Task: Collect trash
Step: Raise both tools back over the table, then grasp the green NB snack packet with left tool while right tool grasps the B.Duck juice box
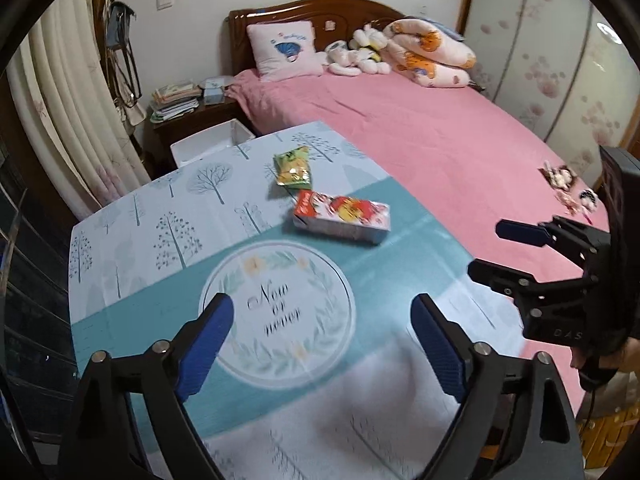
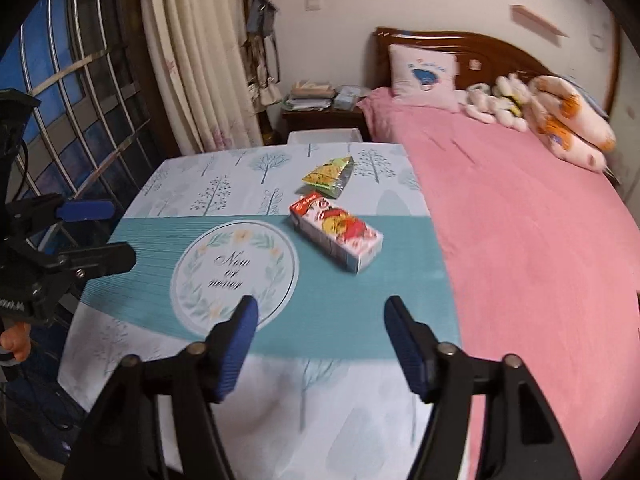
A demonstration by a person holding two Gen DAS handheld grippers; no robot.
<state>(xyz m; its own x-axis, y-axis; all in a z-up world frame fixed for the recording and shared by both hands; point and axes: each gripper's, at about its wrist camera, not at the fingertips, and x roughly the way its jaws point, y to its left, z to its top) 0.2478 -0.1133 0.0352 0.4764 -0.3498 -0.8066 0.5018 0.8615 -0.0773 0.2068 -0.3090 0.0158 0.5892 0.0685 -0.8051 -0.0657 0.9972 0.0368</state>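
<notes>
Left wrist view: the left claw (image 1: 322,344), with black arms and blue ribbed pads, stands spread wide over the desk (image 1: 132,248), with nothing between its pads. The desk carries a pale blue and teal cloth printed with trees and a round floral emblem. A rectangular red-and-white cardboard drink carton (image 1: 342,220) lies on its side beyond the emblem, on the teal band. A crumpled green-and-yellow foil snack wrapper (image 1: 293,168) lies just beyond the carton, apart from it. A white plastic bin (image 1: 208,142) stands past the far edge of the desk. The right claw (image 1: 486,250) hangs at the right, over the pink-covered bed (image 1: 440,140).

Right wrist view: the right claw (image 2: 320,340) is spread and empty above the near part of the desk (image 2: 352,328). The carton (image 2: 336,236) and wrapper (image 2: 330,174) lie farther off. The left claw (image 2: 116,232) shows at the left edge.
</notes>
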